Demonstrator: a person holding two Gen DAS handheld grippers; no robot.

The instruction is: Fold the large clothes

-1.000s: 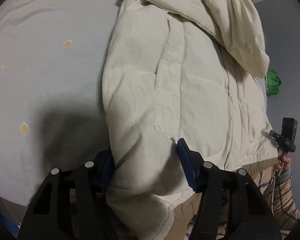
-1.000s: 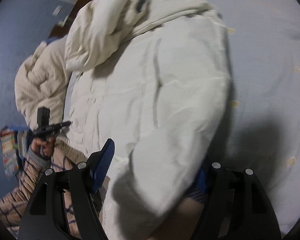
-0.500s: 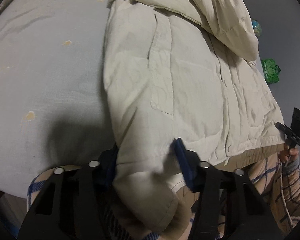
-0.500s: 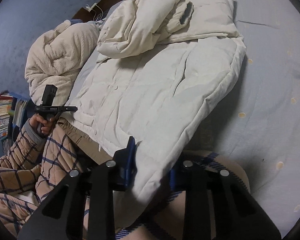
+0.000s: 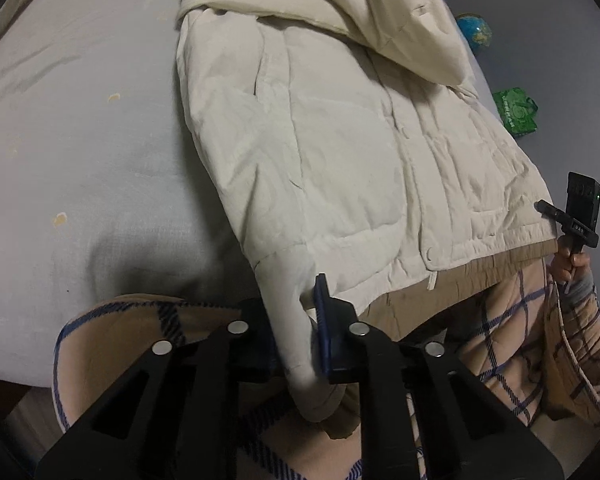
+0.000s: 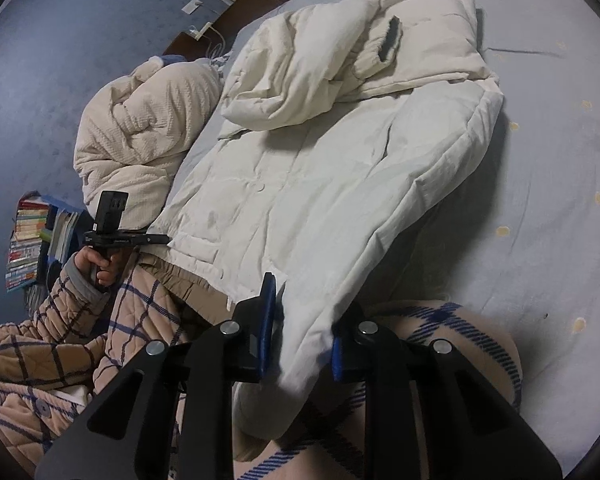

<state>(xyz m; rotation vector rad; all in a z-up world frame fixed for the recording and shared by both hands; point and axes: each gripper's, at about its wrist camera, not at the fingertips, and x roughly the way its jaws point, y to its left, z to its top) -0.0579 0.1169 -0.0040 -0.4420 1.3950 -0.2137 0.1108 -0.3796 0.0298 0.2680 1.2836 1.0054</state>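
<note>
While both tongs stay clamped on the puffer jacket (image 5: 308,152), left gripper (image 5: 296,320) and right gripper (image 6: 300,320) must rise evenly. I keep its near hem (image 5: 384,284) taut over the bed sheet (image 5: 80,140).

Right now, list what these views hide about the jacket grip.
Left wrist view: the jacket hem covers the left claw's left pad; top edge cuts off its collar end.
Right wrist view: the hem hides most of the right claw's right pad.

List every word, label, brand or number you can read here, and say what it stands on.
No text can be read.
Green bag: pale print, too blurred.
Stacked books: spine lettering too small.
Camera mount: small pale marks, illegible.
Cream jacket: no label visible.
</note>
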